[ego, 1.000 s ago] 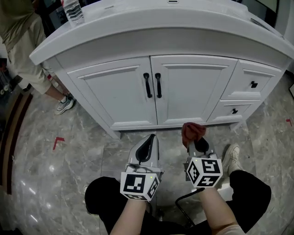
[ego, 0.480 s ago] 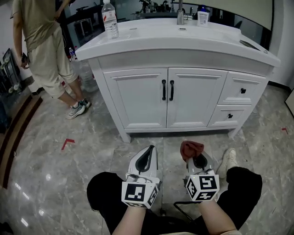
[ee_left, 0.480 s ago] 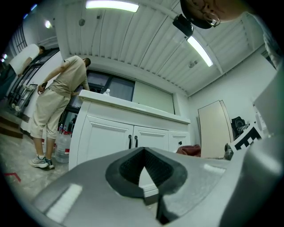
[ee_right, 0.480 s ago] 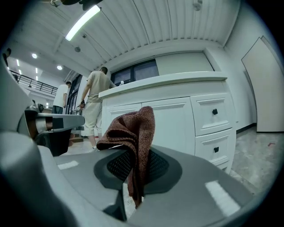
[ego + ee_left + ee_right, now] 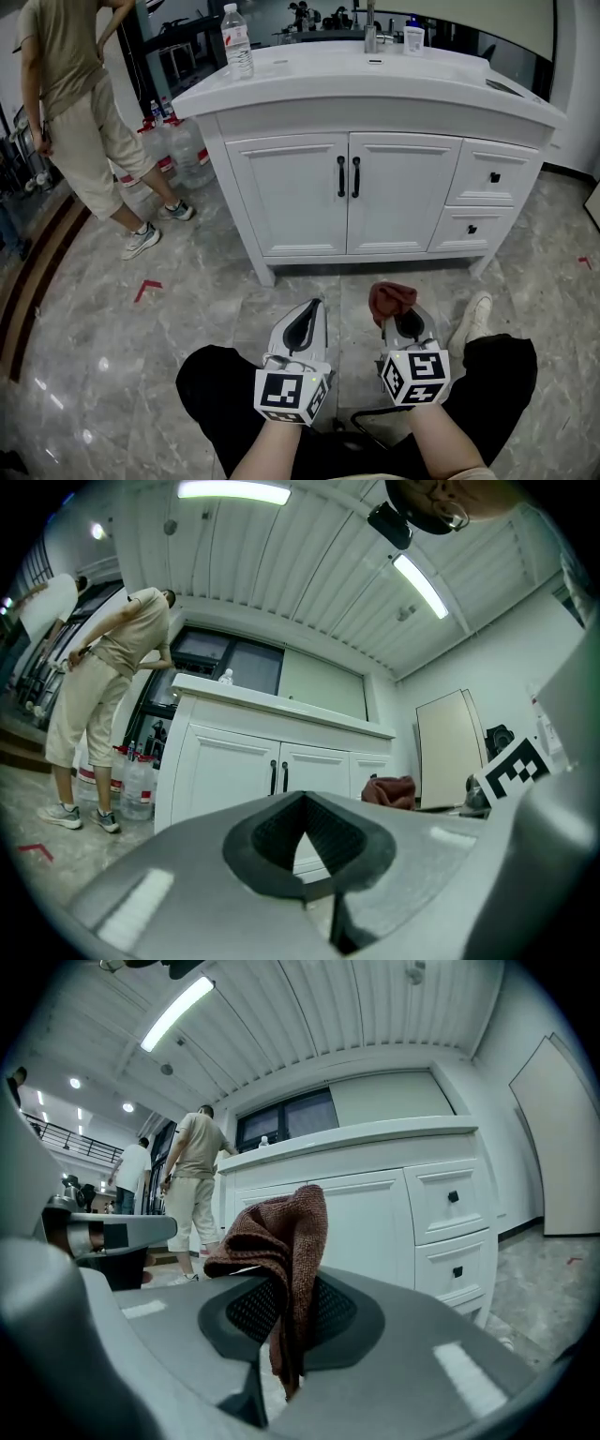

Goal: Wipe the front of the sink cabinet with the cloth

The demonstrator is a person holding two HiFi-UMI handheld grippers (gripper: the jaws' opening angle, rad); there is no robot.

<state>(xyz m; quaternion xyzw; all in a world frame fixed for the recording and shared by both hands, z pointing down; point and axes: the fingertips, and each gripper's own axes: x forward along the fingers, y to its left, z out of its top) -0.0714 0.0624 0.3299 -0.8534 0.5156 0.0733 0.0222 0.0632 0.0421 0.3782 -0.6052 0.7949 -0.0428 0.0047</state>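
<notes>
the rust-brown knitted cloth [image 5: 281, 1232] is being pinched in the right claw [image 5: 286, 1321], bunched up ready for wiping, well apart from the white sink cabinet [image 5: 291, 192]; the left claw [image 5: 305, 846] is being held shut, empty, likely spare

The person wearing the camera is backing away from the sink cabinet [image 5: 375, 192]. 1 second ago the left gripper [image 5: 309, 314] and the right gripper [image 5: 401, 319], with its reddish-brown cloth [image 5: 391, 298], were almost at the cabinet's base; now a wider strip of marble floor [image 5: 281, 286] is separating them. The countertop is coming into sight, with the water bottle [image 5: 238, 39] showing whole and the faucet [image 5: 371, 37] appearing. The bystander [image 5: 70, 103] is stepping off to the left, clearing the cabinet's corner and uncovering the big water jugs [image 5: 183, 150] behind. The red floor mark [image 5: 147, 289] is drifting right in the head view.
</notes>
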